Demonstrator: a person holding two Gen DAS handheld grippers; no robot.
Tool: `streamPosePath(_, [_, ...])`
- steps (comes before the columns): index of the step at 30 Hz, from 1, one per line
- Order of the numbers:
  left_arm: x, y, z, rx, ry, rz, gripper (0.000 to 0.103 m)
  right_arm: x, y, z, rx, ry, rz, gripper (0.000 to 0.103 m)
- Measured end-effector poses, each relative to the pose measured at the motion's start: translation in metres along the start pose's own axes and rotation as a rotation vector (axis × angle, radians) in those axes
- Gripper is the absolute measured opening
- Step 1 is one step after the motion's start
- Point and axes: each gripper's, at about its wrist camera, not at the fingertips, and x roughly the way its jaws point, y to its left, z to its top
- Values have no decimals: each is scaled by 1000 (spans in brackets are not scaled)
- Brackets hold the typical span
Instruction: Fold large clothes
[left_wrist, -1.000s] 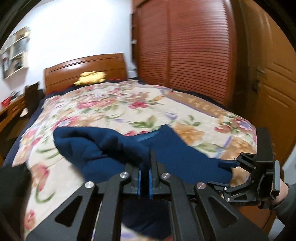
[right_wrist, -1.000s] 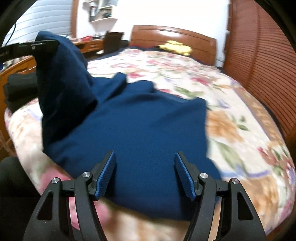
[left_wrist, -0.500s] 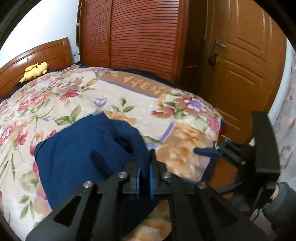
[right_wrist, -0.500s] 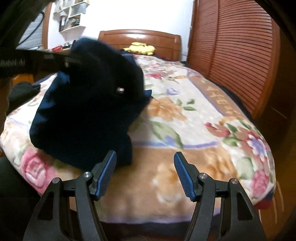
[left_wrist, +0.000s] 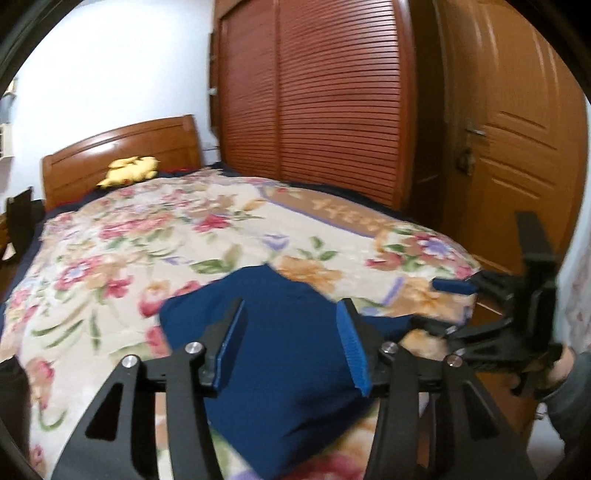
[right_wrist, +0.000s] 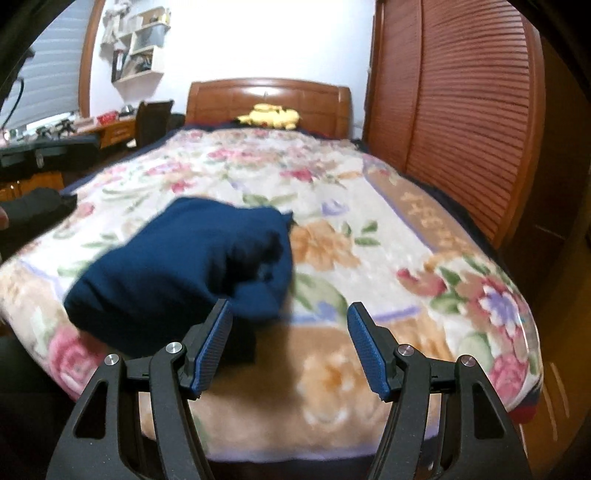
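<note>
Folded navy garment (left_wrist: 291, 354) lying on the floral blanket (left_wrist: 155, 236) near the foot of the bed. Left claw (left_wrist: 291, 343) above it, fingers apart, holding nothing. Right claw (right_wrist: 290, 343) fingers apart, empty; garment just ahead and to its left.

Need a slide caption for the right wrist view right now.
Open right claw hovers at the foot of the floral blanket, beside the folded navy garment.
</note>
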Motion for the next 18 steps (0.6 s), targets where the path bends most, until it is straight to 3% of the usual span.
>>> streamPosePath(6, [10, 41, -22, -51, 26, 81, 50, 10, 29, 23, -41, -19, 47, 66])
streamPosePath(11, [24, 66, -39, -73, 54, 127, 50, 36, 47, 31, -61, 15, 70, 66])
streamPosePath(18, [48, 92, -59, -94, 95, 143, 50, 67, 44, 21, -30, 93, 93, 67])
